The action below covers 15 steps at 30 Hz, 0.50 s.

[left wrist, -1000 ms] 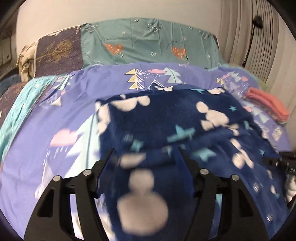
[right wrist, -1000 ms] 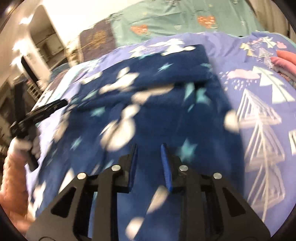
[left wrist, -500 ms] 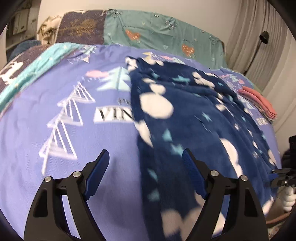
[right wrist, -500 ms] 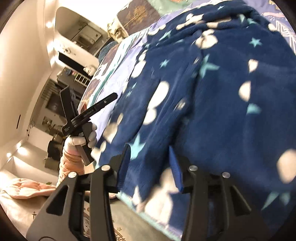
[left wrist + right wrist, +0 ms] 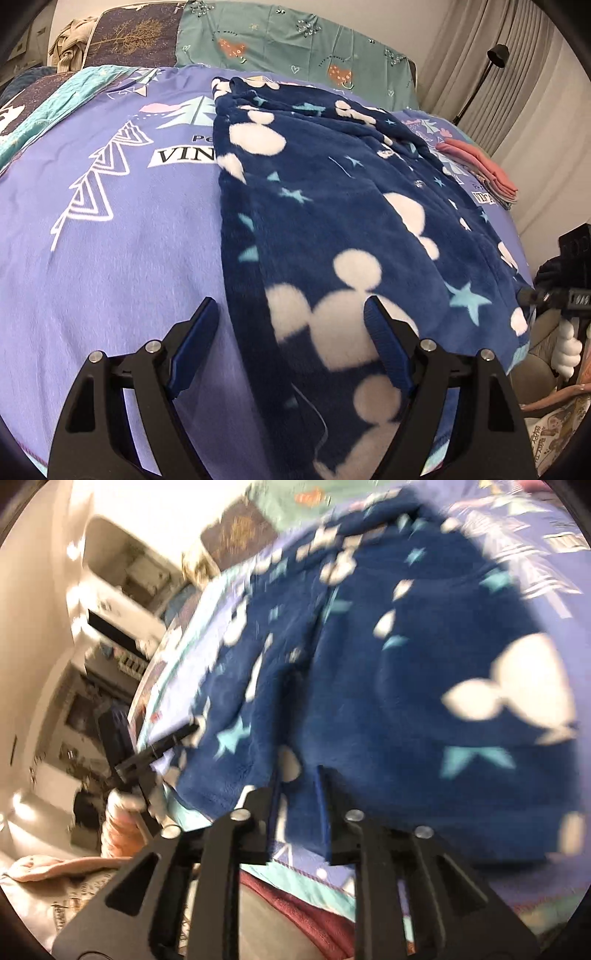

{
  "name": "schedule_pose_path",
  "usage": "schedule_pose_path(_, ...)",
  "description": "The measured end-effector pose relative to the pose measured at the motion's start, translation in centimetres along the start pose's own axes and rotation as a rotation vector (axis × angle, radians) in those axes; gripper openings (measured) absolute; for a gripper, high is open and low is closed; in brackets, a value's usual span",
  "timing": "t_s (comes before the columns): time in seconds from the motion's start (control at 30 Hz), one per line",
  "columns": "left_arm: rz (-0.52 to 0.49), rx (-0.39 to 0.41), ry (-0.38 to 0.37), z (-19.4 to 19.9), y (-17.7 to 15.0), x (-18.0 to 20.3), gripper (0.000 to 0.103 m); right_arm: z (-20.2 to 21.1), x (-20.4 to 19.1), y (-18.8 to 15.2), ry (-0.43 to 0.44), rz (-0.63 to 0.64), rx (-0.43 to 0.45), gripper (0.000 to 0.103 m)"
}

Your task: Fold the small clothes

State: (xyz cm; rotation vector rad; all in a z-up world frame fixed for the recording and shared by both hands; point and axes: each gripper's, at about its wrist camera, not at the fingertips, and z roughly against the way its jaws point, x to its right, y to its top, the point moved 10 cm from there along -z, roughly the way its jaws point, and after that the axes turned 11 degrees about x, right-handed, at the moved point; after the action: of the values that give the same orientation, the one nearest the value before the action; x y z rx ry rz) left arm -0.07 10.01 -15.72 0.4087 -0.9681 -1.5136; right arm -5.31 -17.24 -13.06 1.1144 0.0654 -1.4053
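Note:
A navy fleece garment [image 5: 332, 206] with white mouse-head shapes and pale stars lies spread lengthwise on the purple bedspread [image 5: 110, 258]. My left gripper [image 5: 291, 332] is open wide above the garment's near left part, its pads clear of the cloth. In the blurred right wrist view the garment [image 5: 424, 686] fills the frame. My right gripper [image 5: 298, 805] is at its near hem by the bed's edge. Its jaws are closing and narrow, with the fleece hem between them. Each gripper shows in the other's view: right [image 5: 565, 291], left [image 5: 147, 760].
A stack of folded pink clothes [image 5: 480, 170] sits at the bed's far right. Teal and dark pillows [image 5: 295, 37] line the headboard, and a lamp stand [image 5: 495, 55] rises by the curtain. Dark red fabric [image 5: 303, 915] lies below the bed's edge.
My left gripper slid to the garment's near left edge and opened wider. My right gripper swung to the near hem at the bed's edge, widened briefly, then narrowed on the fleece.

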Motion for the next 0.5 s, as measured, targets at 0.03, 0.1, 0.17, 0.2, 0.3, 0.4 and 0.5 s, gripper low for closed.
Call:
schedule_pose_path(0.03,0.01,-0.002,-0.005,0.3,-0.2,0.1,0.081,1.8,0.6,1.1,-0.009,-0.015,0.076,0.037)
schedule_pose_path(0.1,0.023,-0.006,-0.017,0.8,-0.4,0.2,0.081,3.9,2.3,2.4,-0.044,-0.04,0.16,0.039)
schedule_pose_path(0.17,0.034,-0.011,-0.024,1.3,-0.7,0.2,0.081,5.9,5.6,3.7,-0.14,-0.097,0.221,0.04)
schedule_pose_path(0.2,0.043,-0.013,-0.028,1.5,-0.8,0.2,0.08,6.7,7.2,3.8,-0.182,-0.125,0.237,0.04)
schedule_pose_path(0.3,0.081,-0.009,-0.041,2.1,-1.1,0.0,0.056,8.1,12.0,3.0,-0.273,-0.236,0.248,0.04)
schedule_pose_path(0.4,0.161,-0.038,-0.107,2.5,-2.1,0.0,0.041,7.1,13.2,1.5,-0.185,-0.321,0.202,0.04)
schedule_pose_path(0.5,0.18,-0.052,-0.128,2.2,-2.1,0.2,0.041,5.6,11.9,1.9,-0.087,-0.291,0.168,0.04)
